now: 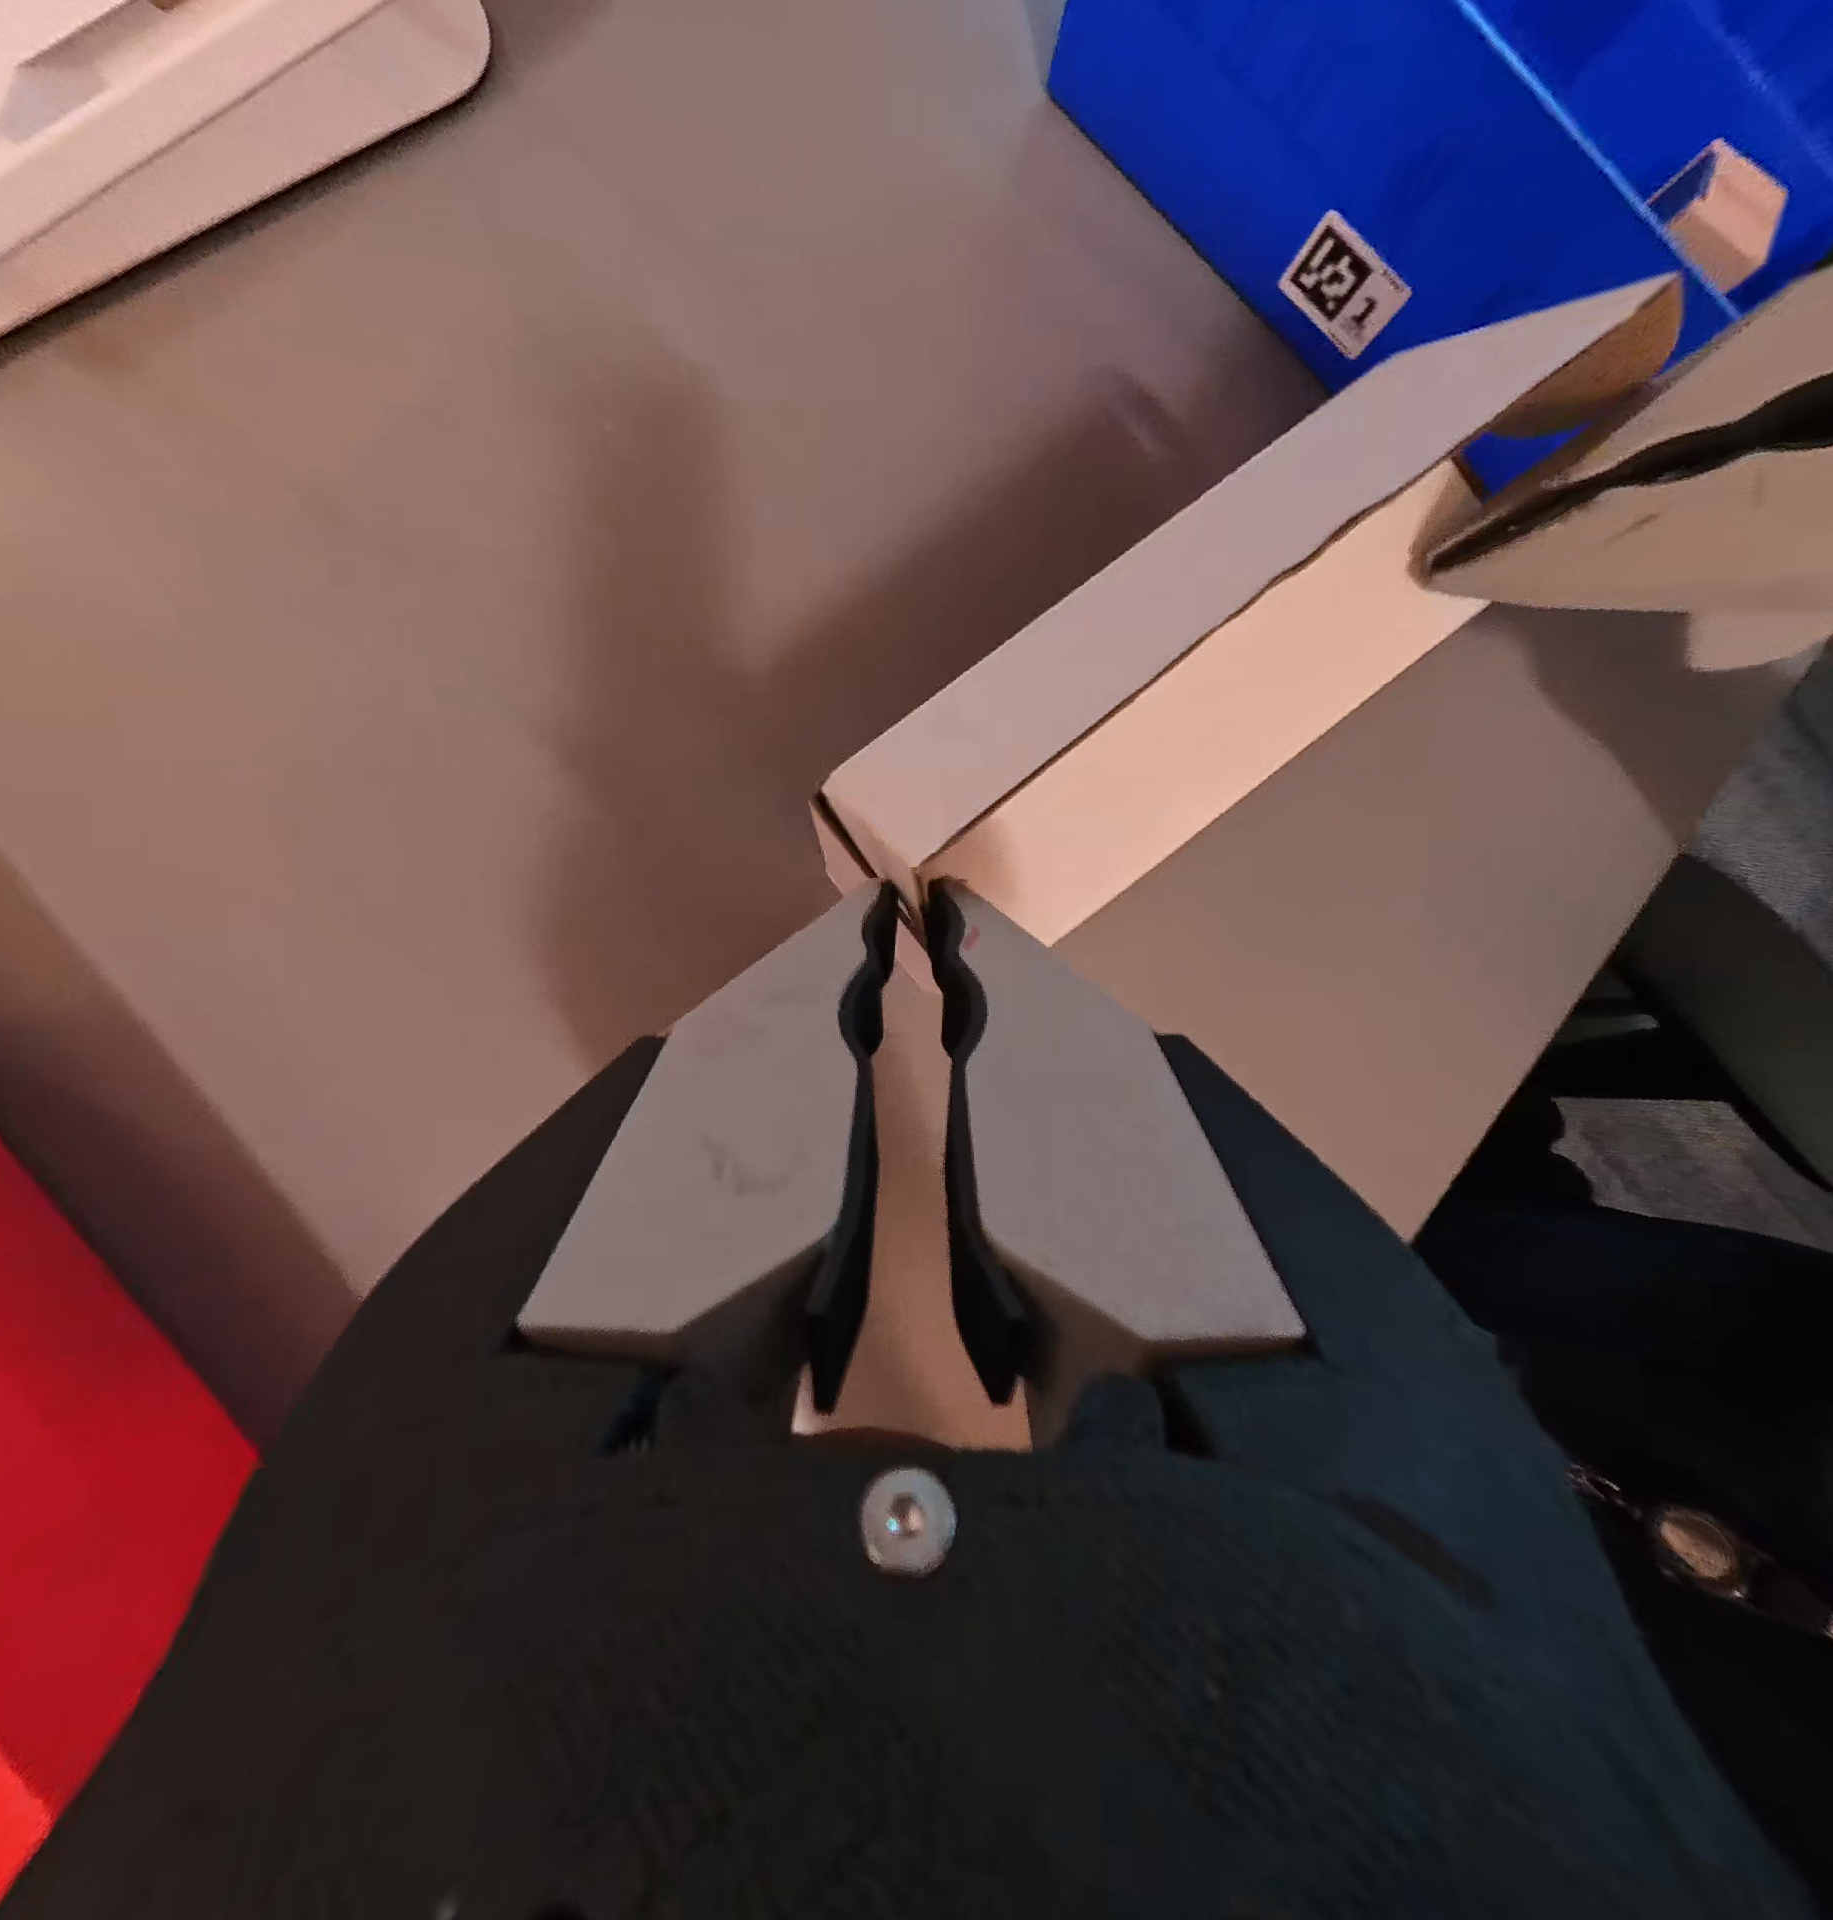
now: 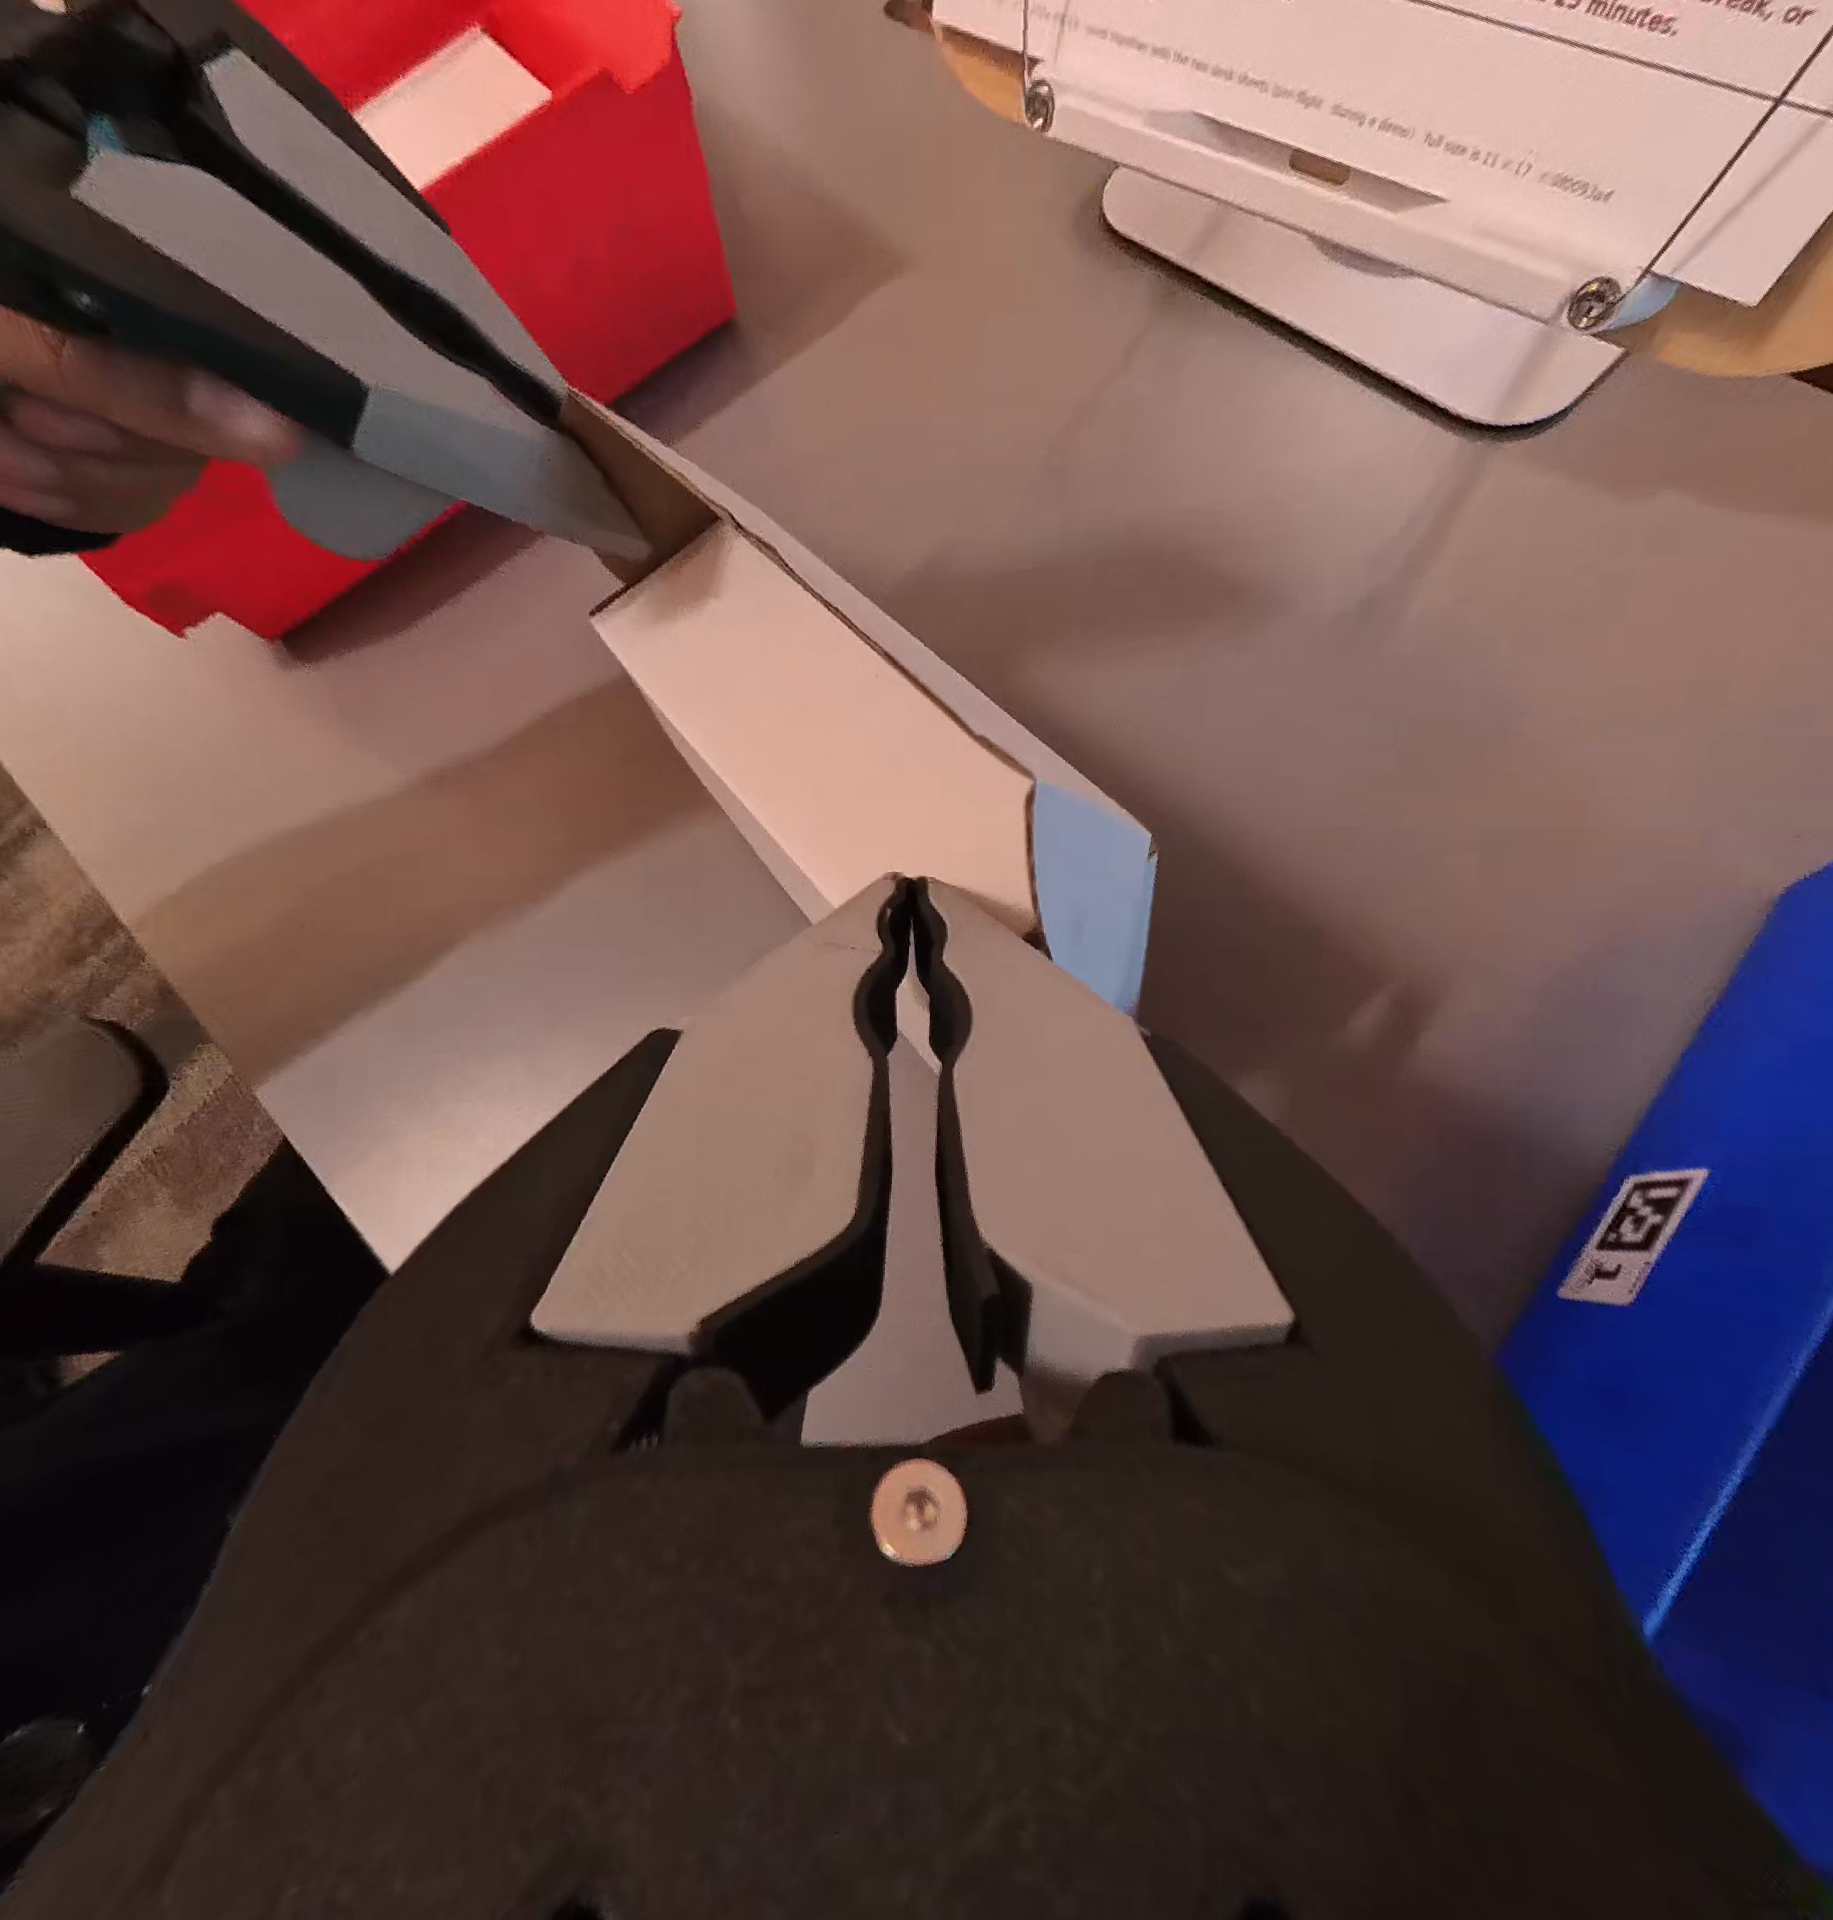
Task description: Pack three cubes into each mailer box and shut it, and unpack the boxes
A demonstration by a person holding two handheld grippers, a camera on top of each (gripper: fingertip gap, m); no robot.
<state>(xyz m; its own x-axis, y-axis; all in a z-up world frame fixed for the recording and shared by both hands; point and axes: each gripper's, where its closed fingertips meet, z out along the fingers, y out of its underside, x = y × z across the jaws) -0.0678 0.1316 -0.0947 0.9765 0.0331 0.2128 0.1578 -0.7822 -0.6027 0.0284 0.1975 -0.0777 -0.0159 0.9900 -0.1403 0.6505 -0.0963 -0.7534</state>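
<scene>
A white mailer box [image 1: 1151, 665] lies slantwise over the grey table, its lid almost down with a thin brown seam showing along the top edge. My left gripper [image 1: 912, 904] is shut on the box's near corner, with cardboard pinched between the black pads. In the right wrist view it [image 2: 579, 488] grips the far corner of the box [image 2: 829, 727]. My right gripper [image 2: 909, 891] is shut, its pads together, with the tips against the box's front wall at the other end. It also shows in the left wrist view [image 1: 1442, 556] at the box's far end.
A blue bin [image 1: 1411, 156] with a pale block [image 1: 1722, 213] inside stands behind the box; it is at the right in the right wrist view [image 2: 1722, 1403]. A red bin [image 2: 579, 208] stands on the left side. A white stand [image 2: 1359, 270] sits at the back. Across from one pair of fingers to the other is roughly 12 centimeters.
</scene>
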